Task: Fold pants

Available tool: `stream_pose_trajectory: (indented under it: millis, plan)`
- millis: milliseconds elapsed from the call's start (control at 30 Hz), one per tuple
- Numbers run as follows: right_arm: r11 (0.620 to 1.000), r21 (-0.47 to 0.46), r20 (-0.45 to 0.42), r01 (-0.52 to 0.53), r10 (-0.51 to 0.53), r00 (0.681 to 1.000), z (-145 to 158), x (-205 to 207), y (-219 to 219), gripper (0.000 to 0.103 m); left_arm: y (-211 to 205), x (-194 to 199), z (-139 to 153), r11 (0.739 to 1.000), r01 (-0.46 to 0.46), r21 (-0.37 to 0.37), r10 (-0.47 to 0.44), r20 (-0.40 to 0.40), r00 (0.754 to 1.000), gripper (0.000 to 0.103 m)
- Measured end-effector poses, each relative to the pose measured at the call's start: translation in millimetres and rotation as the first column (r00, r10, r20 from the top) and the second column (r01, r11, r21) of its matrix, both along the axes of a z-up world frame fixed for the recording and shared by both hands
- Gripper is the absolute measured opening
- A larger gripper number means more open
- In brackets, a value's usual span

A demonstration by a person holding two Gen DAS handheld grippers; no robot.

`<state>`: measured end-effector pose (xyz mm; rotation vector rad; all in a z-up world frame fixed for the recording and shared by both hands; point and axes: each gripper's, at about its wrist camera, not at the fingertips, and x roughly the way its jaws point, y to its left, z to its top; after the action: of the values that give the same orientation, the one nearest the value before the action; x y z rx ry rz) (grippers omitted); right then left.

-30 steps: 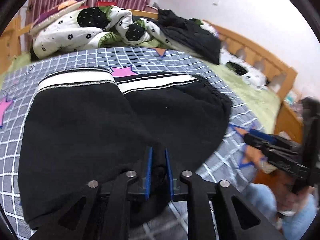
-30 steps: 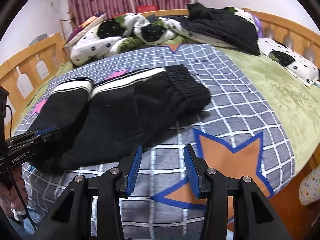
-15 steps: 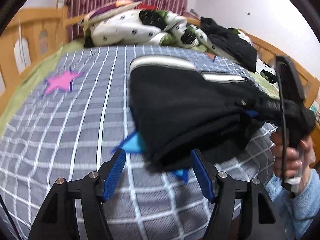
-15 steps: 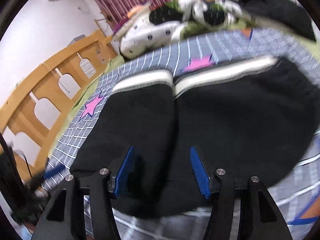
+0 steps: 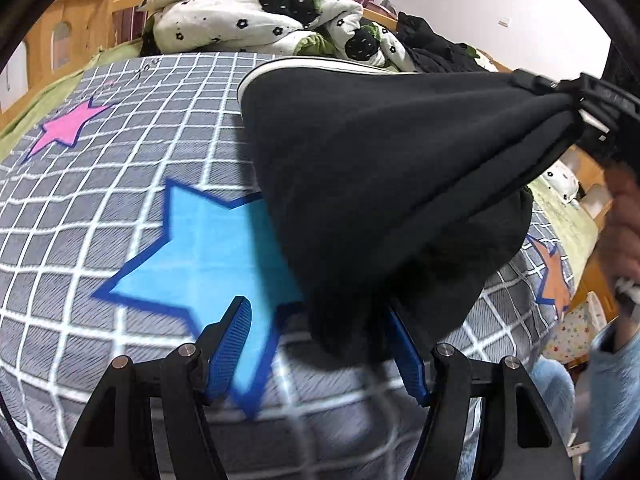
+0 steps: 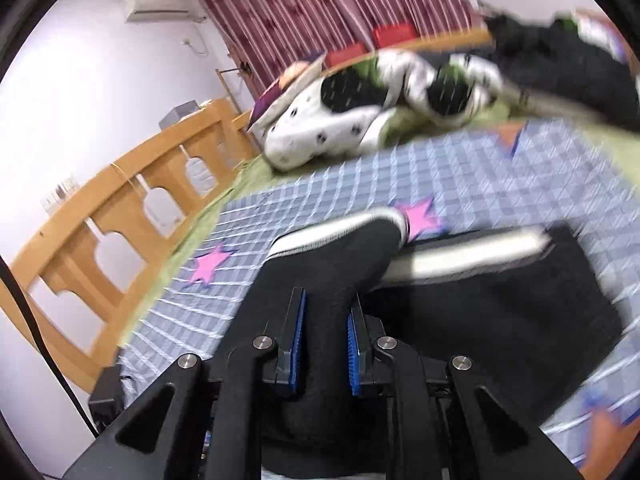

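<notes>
The black pants (image 5: pixel 384 184) with white side stripes lie folded on the grey checked bedspread (image 5: pixel 120 184). My right gripper (image 6: pixel 323 332) is shut on a bunched layer of the black pants (image 6: pixel 480 312) and lifts it off the bed. It shows at the upper right of the left wrist view (image 5: pixel 576 96), pulling the cloth up into a taut tent. My left gripper (image 5: pixel 320 344) is open and low over the bed. The pants' hanging edge droops between its blue fingers (image 5: pixel 230 344) without being pinched.
A crumpled white, black and green quilt (image 5: pixel 264 16) and dark clothes (image 5: pixel 436 52) lie at the head of the bed. A wooden rail (image 6: pixel 120 216) runs along the left side. The bed's right edge (image 5: pixel 576 288) drops to the floor.
My left gripper let go of the pants and opened. My right gripper moved over the pants, closed on a layer and lifted it up to the right.
</notes>
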<state>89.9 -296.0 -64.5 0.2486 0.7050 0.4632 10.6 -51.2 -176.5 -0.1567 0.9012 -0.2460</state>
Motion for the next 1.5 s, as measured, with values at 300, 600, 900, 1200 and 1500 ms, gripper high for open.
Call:
stream_pose_trajectory:
  millis: [300, 600, 900, 1200, 1500]
  plan:
    - [0.985, -0.096, 0.146, 0.142, -0.127, 0.981, 30, -1, -108, 0.016, -55, 2, 17, 0.995, 0.082, 0.062, -0.088, 0.094, 0.992, 0.024]
    - [0.948, -0.214, -0.043, 0.236, -0.250, 0.967, -89, 11, -160, 0.023, -55, 0, 8, 0.987, 0.124, 0.099, -0.127, 0.029, 0.991, 0.032]
    - [0.936, -0.210, -0.086, 0.281, -0.304, 0.949, -84, -1, -155, 0.035, -56, 5, -2, 0.997, 0.073, -0.035, -0.074, -0.010, 0.997, 0.038]
    - [0.932, -0.201, -0.081, 0.301, -0.323, 0.943, -86, -15, -148, 0.020, -46, -11, -7, 0.994, 0.077, 0.077, -0.080, 0.041, 0.996, 0.021]
    - [0.922, -0.297, -0.023, 0.247, -0.266, 0.964, -56, 1, -149, 0.066, 14, -13, 33, 0.998, 0.006, -0.065, 0.000, 0.091, 0.996, 0.063]
